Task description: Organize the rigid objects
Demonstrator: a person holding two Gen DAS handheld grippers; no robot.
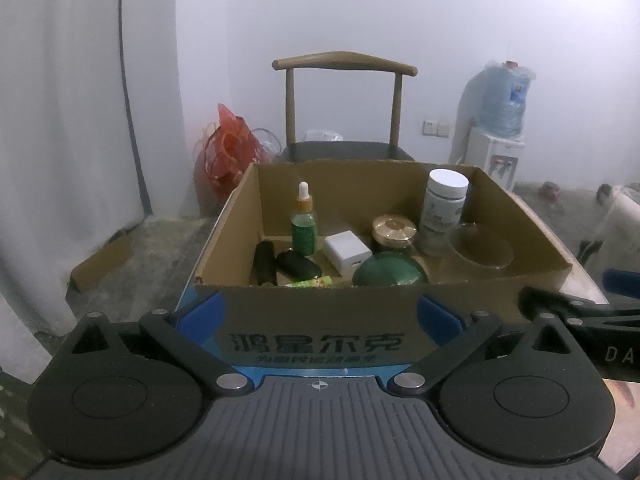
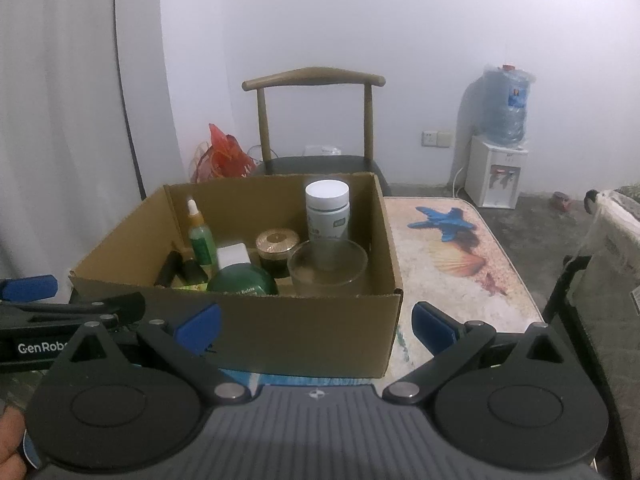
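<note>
An open cardboard box (image 1: 320, 320) (image 2: 280, 332) stands on the table and holds the objects. Inside are a green dropper bottle (image 1: 304, 224) (image 2: 201, 240), a white-capped bottle (image 1: 443, 210) (image 2: 327, 216), a gold-lidded jar (image 1: 394, 232) (image 2: 277, 246), a white cube (image 1: 347, 255) (image 2: 233, 256), a green round lid (image 1: 390, 270) (image 2: 242, 280), a clear glass bowl (image 1: 480, 248) (image 2: 328, 266) and dark items (image 1: 280, 266). My left gripper (image 1: 320, 316) is open in front of the box's near wall, empty. My right gripper (image 2: 316, 326) is open too, at the box's near right corner, empty.
A wooden chair (image 1: 344, 112) (image 2: 316, 120) stands behind the table. The tabletop with a shell print (image 2: 456, 256) lies right of the box. A water dispenser (image 2: 500, 152), a red bag (image 1: 230, 148) and a white curtain (image 1: 80, 120) are farther back. The other gripper's body (image 2: 52, 320) is at left.
</note>
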